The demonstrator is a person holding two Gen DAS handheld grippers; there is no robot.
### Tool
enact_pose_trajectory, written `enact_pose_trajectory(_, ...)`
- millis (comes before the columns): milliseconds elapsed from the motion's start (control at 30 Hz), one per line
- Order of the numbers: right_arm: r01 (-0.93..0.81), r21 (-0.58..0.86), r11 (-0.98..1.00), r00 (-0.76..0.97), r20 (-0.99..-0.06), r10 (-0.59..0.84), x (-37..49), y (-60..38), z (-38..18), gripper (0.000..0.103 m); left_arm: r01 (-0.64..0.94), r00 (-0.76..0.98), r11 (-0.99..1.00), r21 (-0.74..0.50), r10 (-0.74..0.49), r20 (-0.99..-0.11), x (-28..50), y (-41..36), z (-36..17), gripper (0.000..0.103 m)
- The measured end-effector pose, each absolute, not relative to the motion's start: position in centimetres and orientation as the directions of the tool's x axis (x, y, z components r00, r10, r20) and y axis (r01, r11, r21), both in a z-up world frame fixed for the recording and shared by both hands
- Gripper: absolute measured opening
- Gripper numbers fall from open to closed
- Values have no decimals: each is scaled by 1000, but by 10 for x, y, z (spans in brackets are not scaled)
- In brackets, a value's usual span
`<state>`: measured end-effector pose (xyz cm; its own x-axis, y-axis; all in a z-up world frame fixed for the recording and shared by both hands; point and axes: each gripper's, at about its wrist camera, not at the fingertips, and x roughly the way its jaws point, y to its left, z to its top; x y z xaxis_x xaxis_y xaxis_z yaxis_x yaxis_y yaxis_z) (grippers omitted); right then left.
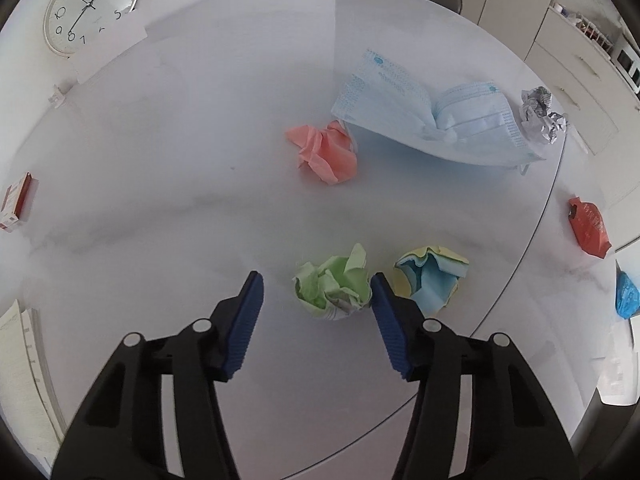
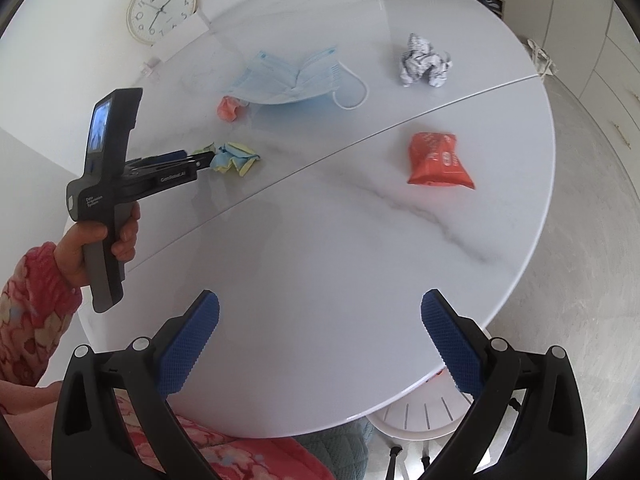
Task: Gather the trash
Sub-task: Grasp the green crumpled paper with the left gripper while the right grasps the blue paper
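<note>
The left claw [image 1: 316, 286] is angled steeply down at the desk [image 1: 180, 160] and set astride the green paper ball [image 1: 332, 284], so that the ball can be pinched from both sides. Its jaws are part-way closed: the right finger [image 1: 386, 300] appears to touch the ball's edge, while a clear gap is left between the ball and the other finger, so no grip is judged to be made yet. A yellow-and-blue wad [image 1: 430, 282] lies just beside the green ball on the far side of the touching finger, which is wedged between the two; it could be nudged as the jaws shut.

The remaining trash is scattered over the round desk: a pink wad [image 1: 326, 152] near the middle, tucked against the edge of a face mask [image 1: 424, 116], a crumpled printed paper [image 1: 540, 116] towards the far edge, and a red wrapper [image 2: 436, 160] beyond the desk's seam.

The right claw [image 2: 320, 320] is held open and empty above the near edge of the desk, clear of the left, presumably kept ready for a later piece.
</note>
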<state>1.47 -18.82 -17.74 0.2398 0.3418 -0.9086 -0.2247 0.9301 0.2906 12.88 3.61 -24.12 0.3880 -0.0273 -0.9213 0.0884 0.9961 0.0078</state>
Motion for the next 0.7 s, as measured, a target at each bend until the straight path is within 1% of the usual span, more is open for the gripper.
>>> enact_pose_trajectory(33, -235, 291, 927, 230, -910, 344, 18, -186, -181, 100, 92, 382, 996, 0, -35, -924, 128, 35, -243, 44)
enact_pose_trajectory(67, -246, 291, 925, 223, -911, 346, 22, -184, -183, 100, 92, 376, 996, -14, -48, -925, 127, 34, -245, 36)
enact_pose_trajectory(100, -263, 289, 921, 215, -913, 348, 27, -182, -186, 100, 87, 377, 996, -27, -58, -925, 126, 34, -245, 33)
enact_pose_trajectory(300, -437, 268, 859, 200, -902, 383, 59, -154, -192, 100, 40, 398, 996, -80, -89, -913, 117, 45, -235, 32)
enact_pose_trajectory(467, -630, 185, 754, 202, -898, 390, 97, -93, -200, 100, 6, 410, 997, -79, -74, -909, 103, 62, -213, 32)
enact_pose_trajectory(633, -737, 109, 667, 175, -922, 344, 129, -46, -226, 89, -39, 419, 996, -75, -51, -906, 86, 87, -189, 32)
enact_pose_trajectory(700, -765, 73, 640, 168, -937, 308, 138, -32, -239, 83, -58, 421, 995, -79, -48, -906, 78, 96, -184, 32)
